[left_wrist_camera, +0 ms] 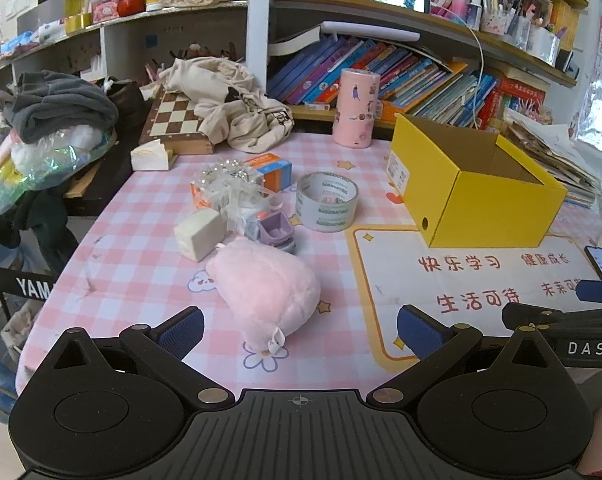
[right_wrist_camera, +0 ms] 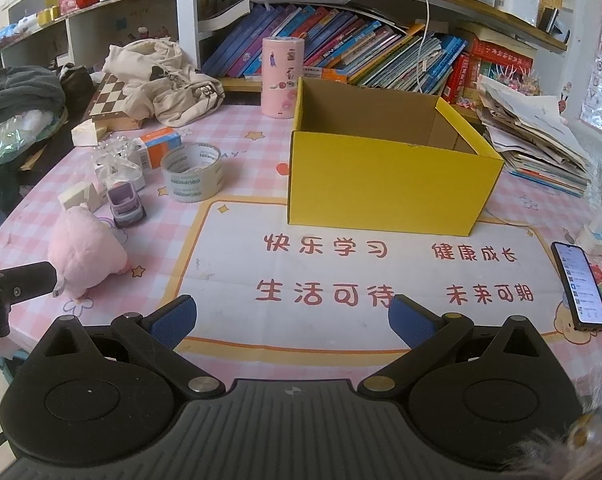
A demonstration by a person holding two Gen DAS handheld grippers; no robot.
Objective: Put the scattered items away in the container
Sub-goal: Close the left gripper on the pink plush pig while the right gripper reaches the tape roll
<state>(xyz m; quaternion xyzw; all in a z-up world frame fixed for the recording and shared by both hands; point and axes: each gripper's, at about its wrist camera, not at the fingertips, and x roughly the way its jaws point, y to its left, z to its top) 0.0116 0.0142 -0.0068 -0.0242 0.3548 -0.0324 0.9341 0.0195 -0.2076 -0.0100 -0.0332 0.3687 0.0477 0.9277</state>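
you are working over a table (right_wrist_camera: 229, 128) covered in a pink and white checked cloth with a glossy sheen, and a white panel with an orange border and red printed characters lies near you. behind it, shelves are packed with leaning books (right_wrist_camera: 381, 52), and a rumpled cream cloth (left_wrist_camera: 229, 100) lies over a chessboard (left_wrist_camera: 173, 120) at the far left.

the yellow box (right_wrist_camera: 381, 184), plain cardboard with a brown inside, stands open-topped on the far edge of the white panel, its long side running left to right in the right wrist view; from here it looks empty, though the floor near the front wall is hidden.

the scattered things sit to the left of the box. the pink plush toy (left_wrist_camera: 265, 284) is soft and egg-shaped, its long axis running from far left to near right, with a small tag at the near end. beyond it stand a lilac toy truck (left_wrist_camera: 275, 232), a cream foam block (left_wrist_camera: 201, 234), a crinkly clear bow (left_wrist_camera: 229, 180) on an orange and white carton (left_wrist_camera: 273, 170), and a roll of clear tape (left_wrist_camera: 327, 202) lying flat. a pink cylinder tin (left_wrist_camera: 357, 108) stands upright at the far edge. a lit phone (right_wrist_camera: 581, 286) rests at the near right.

your left gripper (left_wrist_camera: 299, 330) is spread wide with nothing in it, the plush just ahead between its blue ribbed pads. your right gripper (right_wrist_camera: 291, 318) is equally wide and bare over the white panel.
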